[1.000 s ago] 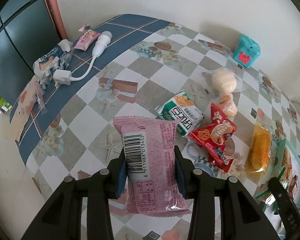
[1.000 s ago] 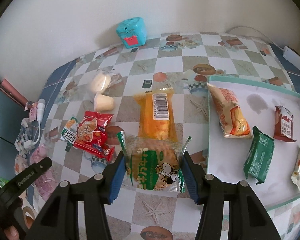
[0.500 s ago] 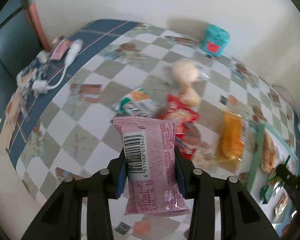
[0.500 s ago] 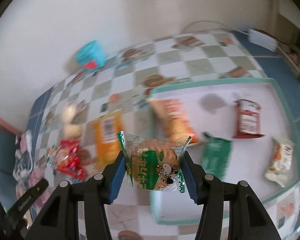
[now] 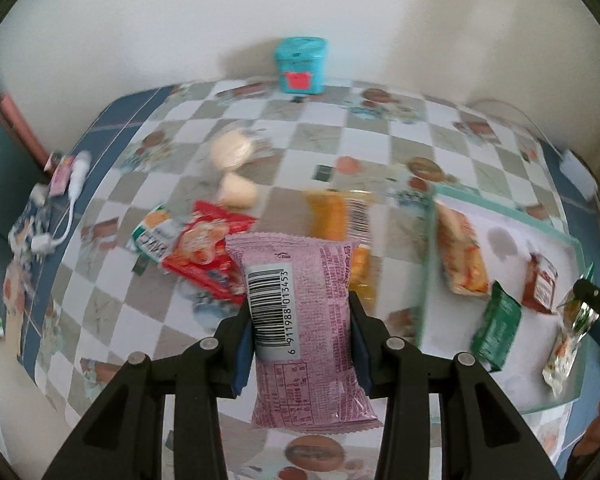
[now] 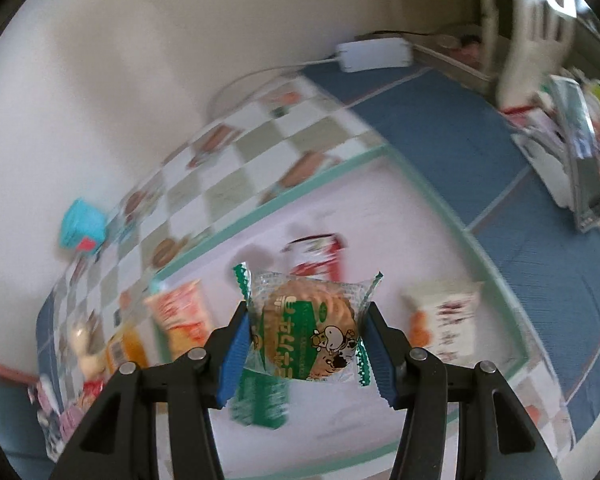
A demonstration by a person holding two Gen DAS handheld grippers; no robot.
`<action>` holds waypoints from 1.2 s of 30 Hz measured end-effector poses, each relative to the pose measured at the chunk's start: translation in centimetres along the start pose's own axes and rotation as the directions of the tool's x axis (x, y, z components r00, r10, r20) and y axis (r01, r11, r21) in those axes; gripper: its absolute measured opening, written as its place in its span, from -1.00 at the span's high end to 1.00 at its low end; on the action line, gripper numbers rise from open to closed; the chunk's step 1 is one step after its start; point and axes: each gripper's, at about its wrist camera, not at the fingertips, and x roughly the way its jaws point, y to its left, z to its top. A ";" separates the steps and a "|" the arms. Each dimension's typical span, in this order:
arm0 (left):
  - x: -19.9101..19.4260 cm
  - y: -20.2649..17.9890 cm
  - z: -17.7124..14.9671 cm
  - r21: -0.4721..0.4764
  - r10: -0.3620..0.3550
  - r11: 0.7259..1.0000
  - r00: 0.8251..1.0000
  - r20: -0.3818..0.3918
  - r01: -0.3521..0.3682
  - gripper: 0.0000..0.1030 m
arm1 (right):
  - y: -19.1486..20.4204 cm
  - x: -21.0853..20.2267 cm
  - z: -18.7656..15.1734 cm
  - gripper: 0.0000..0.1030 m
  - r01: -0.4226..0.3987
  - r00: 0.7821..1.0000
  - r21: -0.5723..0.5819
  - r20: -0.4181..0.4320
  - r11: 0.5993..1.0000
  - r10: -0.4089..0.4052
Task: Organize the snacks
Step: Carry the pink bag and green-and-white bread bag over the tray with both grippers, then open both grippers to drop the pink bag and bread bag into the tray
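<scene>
Claw on the left (image 5: pixel 298 340) is clenched on a pink snack packet (image 5: pixel 304 320), blue pads pressing its two long sides, barcode face toward the camera; the packet hangs clear above the checked tabletop (image 5: pixel 180 292), lower seam free, so the grip is mid-body and likely steadies a soft, crushable bag. Right claw (image 6: pixel 306 344) grasps a round biscuit in clear wrap (image 6: pixel 308 334), pads against the wrap's sides, green crimped ends sticking out past the pads; holding by the sides probably spares the brittle disc. Biscuit sits over the white tray with green rim (image 6: pixel 324 178), where an orange packet (image 6: pixel 180 312), a red packet (image 6: pixel 316 252), a green packet (image 6: pixel 260 400) and a pale packet (image 6: pixel 444 320) lie spaced apart; judged: tray is the collection place, items kept flat and unstacked for sorting. Loose on the tabletop, outside the tray: red packets (image 5: pixel 204 252), a yellow packet (image 5: pixel 336 220), two pale buns (image 5: pixel 232 168); a teal box (image 5: pixel 300 66) stands by the wall. Judgement: both loads are in transit to the tray; neither is set down yet; background is blurred.
</scene>
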 end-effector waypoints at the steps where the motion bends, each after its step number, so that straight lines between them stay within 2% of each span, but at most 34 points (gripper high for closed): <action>1: 0.0 -0.6 0.0 0.013 -0.008 1.000 1.000 -0.002 0.008 0.17 | -0.5 0.1 0.2 -0.10 0.006 1.000 0.009 0.000 1.000 -0.006; 5: 0.2 -2.9 -0.2 0.052 -0.055 0.997 0.998 -0.025 0.056 0.17 | -2.9 0.2 0.9 -0.10 0.002 1.000 0.052 -0.006 0.999 -0.002; 11: 0.6 -6.5 -0.4 0.098 -0.137 0.985 0.989 -0.059 0.143 0.17 | -4.3 0.5 1.2 -0.10 0.007 1.000 0.087 -0.011 0.996 -0.006; 15: 1.0 -9.1 -0.7 0.160 -0.160 0.973 0.986 -0.056 0.167 0.17 | -4.6 0.8 1.2 -0.11 0.006 1.000 0.090 -0.025 0.996 -0.004; 18: 2.2 -10.3 -1.1 0.176 -0.176 0.966 0.980 -0.087 0.190 0.17 | -4.7 1.0 1.2 -0.11 0.012 0.999 0.091 -0.035 0.996 -0.009; 23: 3.9 -11.4 -1.7 0.180 -0.187 0.961 0.974 -0.129 0.209 0.17 | -4.5 1.3 1.2 -0.11 0.015 0.999 0.083 -0.046 0.996 -0.011; 36: 4.2 -13.8 -2.7 0.244 -0.230 0.935 0.964 -0.136 0.257 0.16 | -4.3 1.9 1.4 -0.11 0.037 0.997 0.071 -0.071 0.997 -0.032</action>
